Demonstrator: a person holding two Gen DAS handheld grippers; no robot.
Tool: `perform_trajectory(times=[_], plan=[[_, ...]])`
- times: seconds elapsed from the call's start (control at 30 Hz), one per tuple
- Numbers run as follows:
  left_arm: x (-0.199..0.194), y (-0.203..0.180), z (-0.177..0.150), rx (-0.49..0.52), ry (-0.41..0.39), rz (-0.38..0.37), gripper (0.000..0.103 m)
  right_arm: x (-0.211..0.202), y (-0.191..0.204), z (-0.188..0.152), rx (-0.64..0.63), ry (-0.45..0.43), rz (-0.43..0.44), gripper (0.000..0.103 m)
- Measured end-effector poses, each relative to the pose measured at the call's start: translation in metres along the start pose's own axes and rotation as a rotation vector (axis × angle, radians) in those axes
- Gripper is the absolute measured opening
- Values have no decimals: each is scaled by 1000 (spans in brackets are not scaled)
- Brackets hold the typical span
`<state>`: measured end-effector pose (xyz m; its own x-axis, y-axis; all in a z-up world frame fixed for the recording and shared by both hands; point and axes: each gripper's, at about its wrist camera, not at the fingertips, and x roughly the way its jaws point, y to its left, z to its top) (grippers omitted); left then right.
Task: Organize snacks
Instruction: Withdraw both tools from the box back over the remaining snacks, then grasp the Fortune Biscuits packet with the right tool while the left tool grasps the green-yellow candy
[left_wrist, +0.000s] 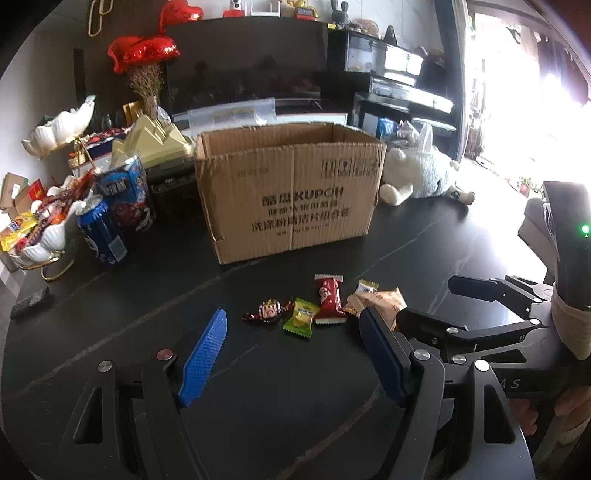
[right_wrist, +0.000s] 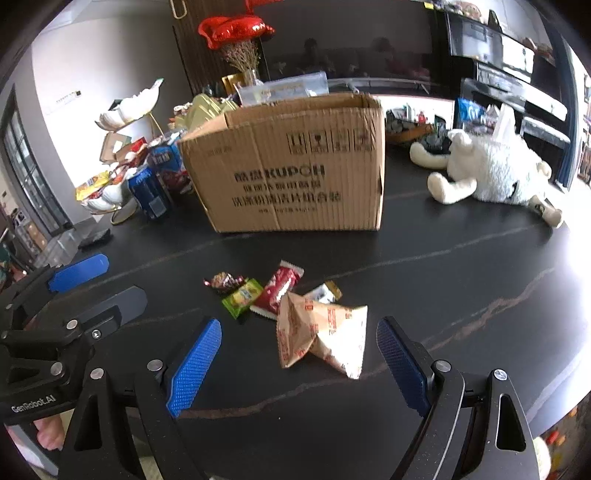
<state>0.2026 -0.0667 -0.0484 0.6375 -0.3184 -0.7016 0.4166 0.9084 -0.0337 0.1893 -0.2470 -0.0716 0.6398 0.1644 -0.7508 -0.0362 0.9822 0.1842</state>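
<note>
Left wrist: tan packet (left_wrist: 384, 300) half-hidden behind tool.

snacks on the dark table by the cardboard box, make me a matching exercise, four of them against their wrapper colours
Things:
1. long bar wrapper
2. small square sachet
3. big crumpled packet
4. twist-wrapped candy

Colours:
A. tan with orange print
B. dark, shiny, patterned
C. red
D. green and yellow

Pairs: 1-C, 2-D, 3-A, 4-B
</note>
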Motion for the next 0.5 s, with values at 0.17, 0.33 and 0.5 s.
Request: perform_trajectory(times=[0.17, 0.33, 0.5], plan=[[18, 2, -5, 3, 36, -17, 74, 14, -4, -6, 12, 35, -5, 87], [37, 4, -9, 17, 70, -42, 73, 30, -9, -10, 23, 70, -14, 87], [60, 7, -14, 41, 107, -74, 73, 45, -13, -11, 30, 93, -46, 87]])
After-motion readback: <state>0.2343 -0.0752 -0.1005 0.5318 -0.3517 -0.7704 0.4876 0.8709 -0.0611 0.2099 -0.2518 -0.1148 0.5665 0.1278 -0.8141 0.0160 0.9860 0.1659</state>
